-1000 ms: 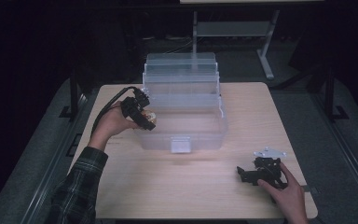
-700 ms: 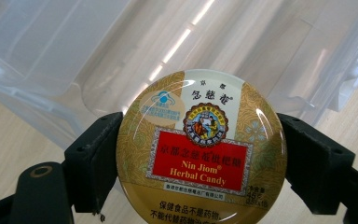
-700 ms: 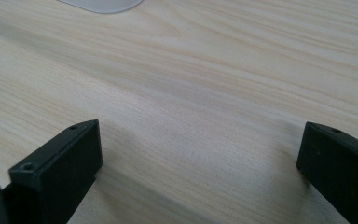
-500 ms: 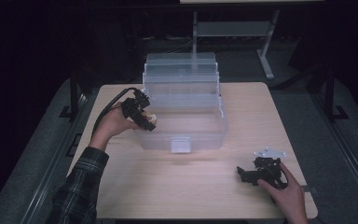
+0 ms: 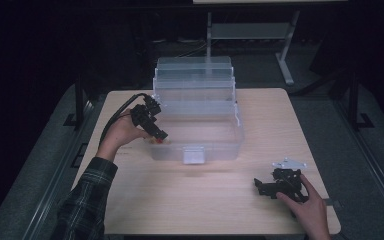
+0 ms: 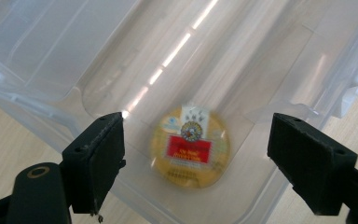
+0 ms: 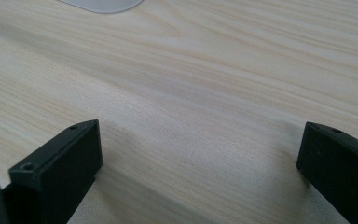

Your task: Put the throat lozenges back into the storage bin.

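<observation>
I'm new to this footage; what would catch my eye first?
A clear plastic tiered box stands open at the table's far middle. The left tongs, jaws wide apart, hover over a round yellow tin with a red label lying inside it. The right tongs rest open near the table's right corner.

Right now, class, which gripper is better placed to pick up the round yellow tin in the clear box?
Left gripper: open jaws flank the tin. Right gripper rests on the table.

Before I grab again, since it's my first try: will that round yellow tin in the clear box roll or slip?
The yellow tin lies flat on its face in the clear box, so rolling seems unlikely. Its smooth curved rim may slip between the left gripper's flat, wide-open jaws. It looks rigid, probably light.
</observation>
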